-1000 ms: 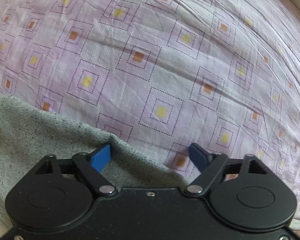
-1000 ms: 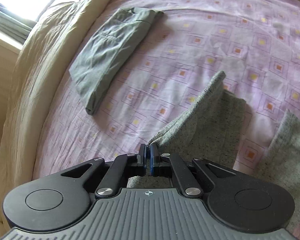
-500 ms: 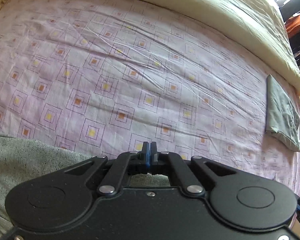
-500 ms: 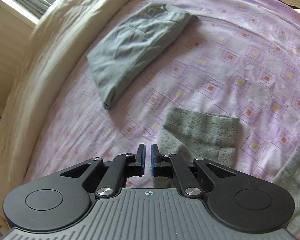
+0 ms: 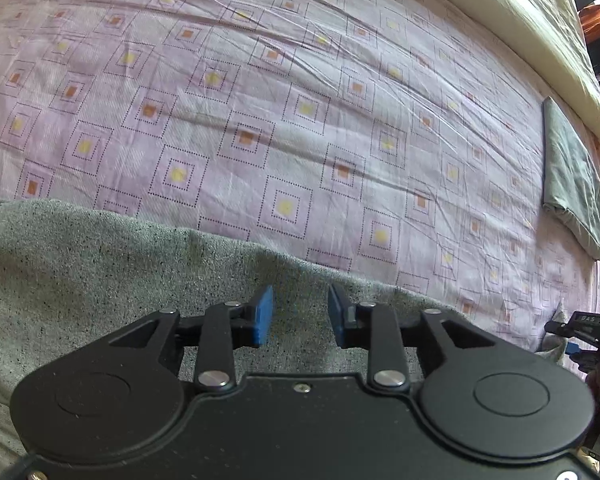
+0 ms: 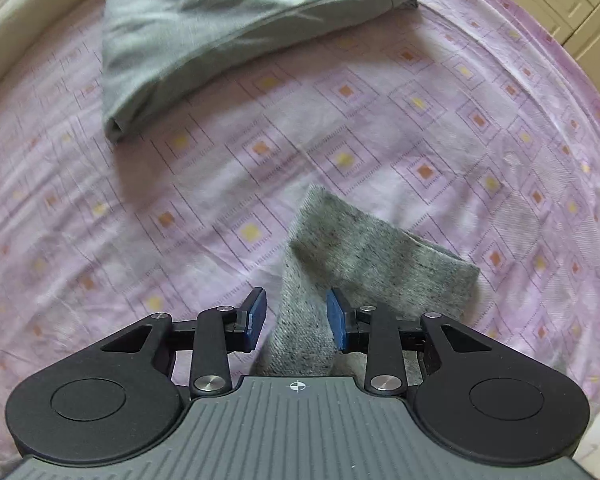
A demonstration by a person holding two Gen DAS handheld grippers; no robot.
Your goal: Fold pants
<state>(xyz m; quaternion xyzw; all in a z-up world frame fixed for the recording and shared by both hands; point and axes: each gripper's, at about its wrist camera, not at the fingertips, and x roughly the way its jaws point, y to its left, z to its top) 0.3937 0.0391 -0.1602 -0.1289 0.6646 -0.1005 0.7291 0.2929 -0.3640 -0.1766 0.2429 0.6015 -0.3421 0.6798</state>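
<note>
The speckled grey knit pants (image 5: 80, 272) lie on the purple patterned bedsheet (image 5: 300, 100). In the left wrist view their edge runs across the lower frame, and my left gripper (image 5: 300, 314) is open just above the fabric, holding nothing. In the right wrist view a folded-over leg end of the same pants (image 6: 364, 256) lies ahead. My right gripper (image 6: 296, 320) is open with the grey fabric between its blue pads (image 6: 256, 318), not clamped.
A folded pair of grey-green trousers (image 6: 220, 28) lies further up the bed, also at the right in the left wrist view (image 5: 572, 184). A cream duvet (image 5: 520, 20) runs along the far edge. The other gripper (image 5: 588, 332) shows at lower right.
Both grippers have opened. The left had shut half a second ago and now sits open over the pants. The right has let go of the leg end, which now lies folded on the sheet.
</note>
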